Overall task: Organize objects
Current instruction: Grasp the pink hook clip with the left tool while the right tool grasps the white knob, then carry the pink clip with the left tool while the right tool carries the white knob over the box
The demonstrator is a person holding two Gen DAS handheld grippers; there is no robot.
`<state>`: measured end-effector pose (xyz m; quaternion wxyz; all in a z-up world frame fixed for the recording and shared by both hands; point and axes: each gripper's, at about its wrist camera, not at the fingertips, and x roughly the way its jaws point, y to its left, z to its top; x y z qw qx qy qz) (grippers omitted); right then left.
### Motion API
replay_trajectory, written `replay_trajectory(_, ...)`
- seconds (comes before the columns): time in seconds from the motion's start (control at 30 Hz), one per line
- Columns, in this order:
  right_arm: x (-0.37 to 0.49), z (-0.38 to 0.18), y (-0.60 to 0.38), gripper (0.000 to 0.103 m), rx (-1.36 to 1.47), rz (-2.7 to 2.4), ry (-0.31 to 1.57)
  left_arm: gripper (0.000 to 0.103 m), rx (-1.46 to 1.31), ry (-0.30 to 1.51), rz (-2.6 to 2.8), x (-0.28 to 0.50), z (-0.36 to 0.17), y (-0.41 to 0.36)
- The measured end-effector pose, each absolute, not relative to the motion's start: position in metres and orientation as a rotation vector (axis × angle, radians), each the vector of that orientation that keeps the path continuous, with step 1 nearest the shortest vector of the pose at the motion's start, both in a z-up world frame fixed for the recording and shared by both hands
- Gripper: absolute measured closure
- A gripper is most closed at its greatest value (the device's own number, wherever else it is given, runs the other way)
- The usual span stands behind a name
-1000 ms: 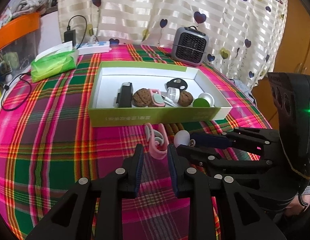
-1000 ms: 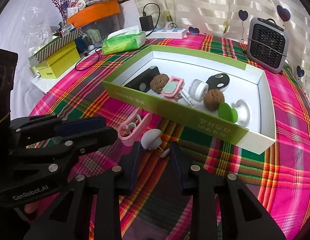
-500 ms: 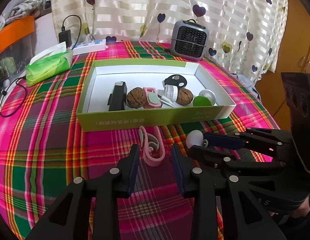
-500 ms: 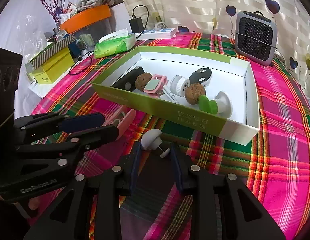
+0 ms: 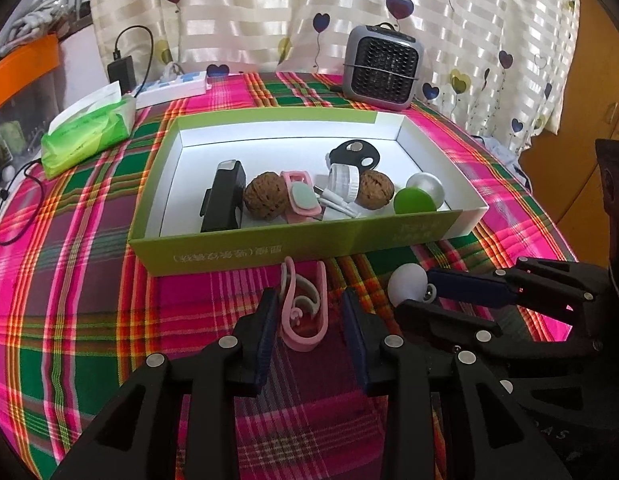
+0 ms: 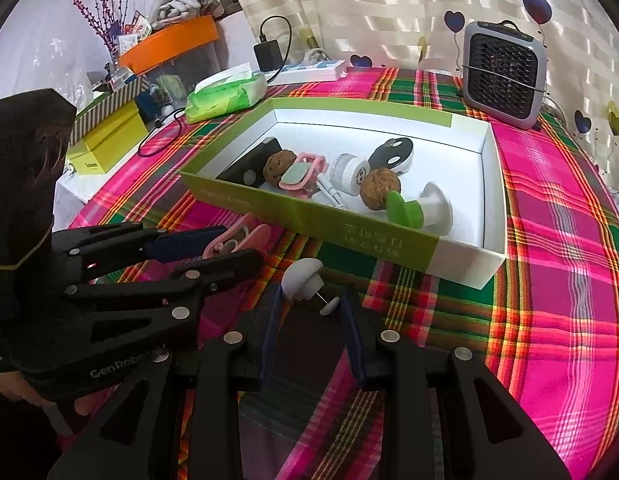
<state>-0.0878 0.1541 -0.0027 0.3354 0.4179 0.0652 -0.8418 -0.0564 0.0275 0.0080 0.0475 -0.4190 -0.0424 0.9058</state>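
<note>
Objects mostly sit in the green box (image 5: 301,246); left to right on the cloth before it, the pink clip (image 5: 305,308) lies between the left gripper (image 5: 309,334)'s parted jaws, the white knob (image 6: 303,278) between the right gripper (image 6: 309,330)'s, neither gripped.

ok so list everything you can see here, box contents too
box: 1, green outside, white inside, mid-table
walnuts: 2, brown, in box
pink clips: 2, one in box, one on cloth before it
black device: 1, box left
black fob: 1, box back
white jar: 1, box middle
knob: 1, green and white, box right
white pin: 1, on cloth
heater: 1, grey, table back
tissue pack: 1, green, back left
power strip: 1, white, back left
tablecloth: 1, pink-green plaid
left gripper: black, open around cloth clip, jaws have just been opening
right gripper: black, astride white pin, grip unclear
</note>
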Motion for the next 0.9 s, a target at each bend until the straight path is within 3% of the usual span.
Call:
replay_trajectory(0.1, -0.088, -0.003, 0.154, 0.072, 1.089, -2.200, 0.173, 0.081, -1.282, -0.139, 2.769, -0.058, 0.008, 0.027)
replay_trajectory(0.9, -0.061, 0.021, 0.158, 0.072, 1.009, -2.272, 0.199, 0.081, -1.138, -0.168, 2.782, -0.026, 0.033, 0.029)
